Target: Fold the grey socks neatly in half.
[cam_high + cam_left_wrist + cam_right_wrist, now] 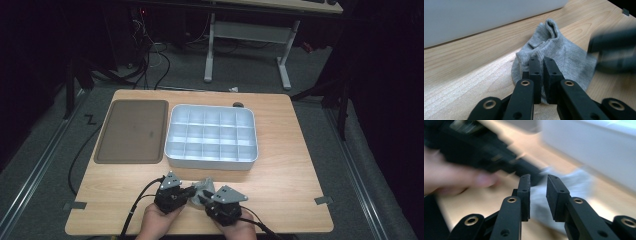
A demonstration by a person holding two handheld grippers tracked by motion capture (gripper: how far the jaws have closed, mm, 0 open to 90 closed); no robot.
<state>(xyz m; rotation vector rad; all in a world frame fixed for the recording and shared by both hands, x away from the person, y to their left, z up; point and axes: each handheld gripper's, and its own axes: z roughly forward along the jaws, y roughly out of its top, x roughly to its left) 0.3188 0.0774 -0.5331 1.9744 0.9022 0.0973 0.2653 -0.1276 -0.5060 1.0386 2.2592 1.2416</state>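
Observation:
A grey sock (203, 187) lies crumpled near the table's front edge, between my two grippers. In the left gripper view the sock (559, 50) spreads on the wood, and my left gripper (541, 61) has its jaws pinched almost together on its near edge. From above, the left gripper (192, 191) comes at the sock from the left. My right gripper (203, 199) sits at the sock's right side. Its own view is blurred: the right gripper (538, 178) stands open with a clear gap, nothing pressed between the pads, the sock (579, 180) lying beyond.
A white tray (212, 163) with several compartments stands mid-table just behind the sock. A flat brown tray (132, 131) lies to its left. A small dark object (238, 105) sits at the table's far edge. Bare wood lies right of the grippers.

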